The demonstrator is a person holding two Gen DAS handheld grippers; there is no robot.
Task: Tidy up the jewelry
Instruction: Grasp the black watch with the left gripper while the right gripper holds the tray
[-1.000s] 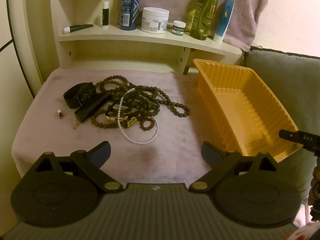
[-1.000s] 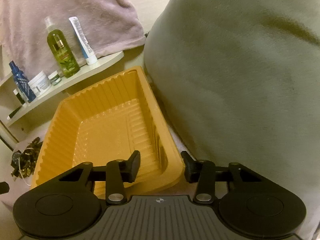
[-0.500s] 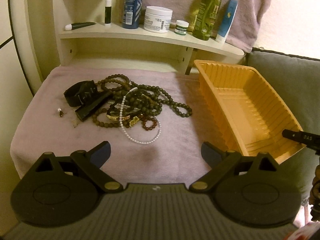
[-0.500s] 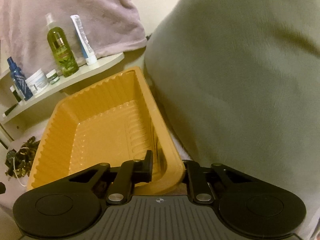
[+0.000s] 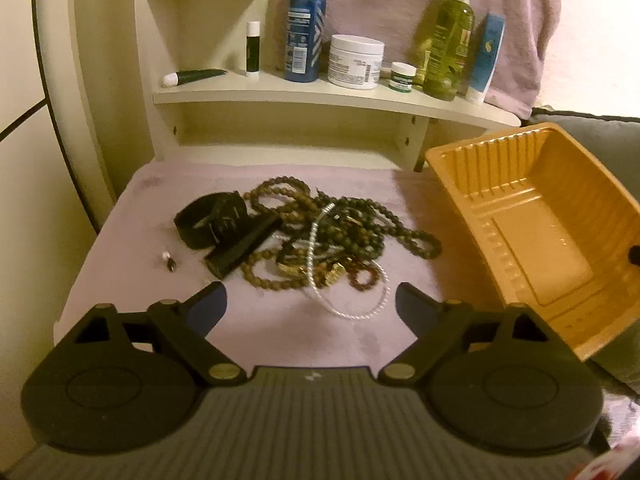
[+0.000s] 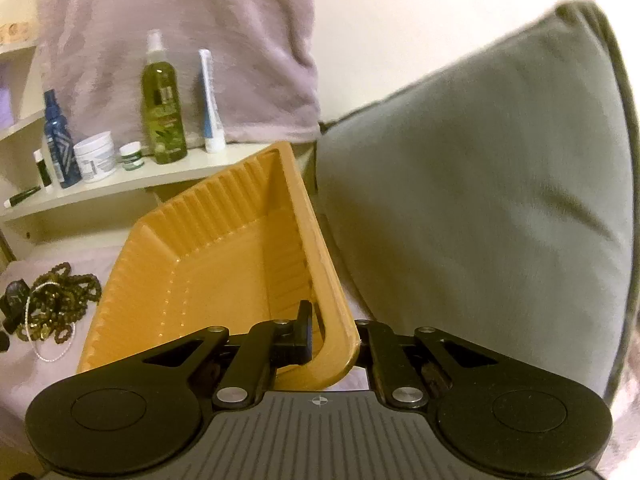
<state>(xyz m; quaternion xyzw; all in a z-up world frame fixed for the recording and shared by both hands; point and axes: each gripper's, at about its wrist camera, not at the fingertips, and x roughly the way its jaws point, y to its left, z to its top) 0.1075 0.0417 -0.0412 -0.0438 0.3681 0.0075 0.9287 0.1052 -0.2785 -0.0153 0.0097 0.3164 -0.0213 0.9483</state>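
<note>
A tangle of jewelry (image 5: 332, 228) lies on the pink cloth (image 5: 280, 332): brown bead strands, a white pearl necklace (image 5: 352, 312), a black strap (image 5: 212, 220) and a tiny earring (image 5: 168, 260). My left gripper (image 5: 310, 296) hovers just short of the pile, its jaws wide but closing, with nothing between them. The orange plastic tray (image 5: 500, 164) stands to the right, tipped up on its right side. My right gripper (image 6: 334, 332) is shut on the near right corner of the tray's rim (image 6: 320, 264), one finger inside and one outside.
A cream shelf (image 5: 320, 96) behind the cloth carries a blue bottle (image 5: 302, 32), a white jar (image 5: 354, 60), a green spray bottle (image 5: 448, 40) and tubes. A pink towel (image 6: 180, 40) hangs above it. A grey cushion (image 6: 480, 200) presses close to the tray's right side.
My right gripper closed on the tray's corner and raised it, so the tray now tilts. My left gripper came nearer the jewelry pile and its jaws narrowed a little.
</note>
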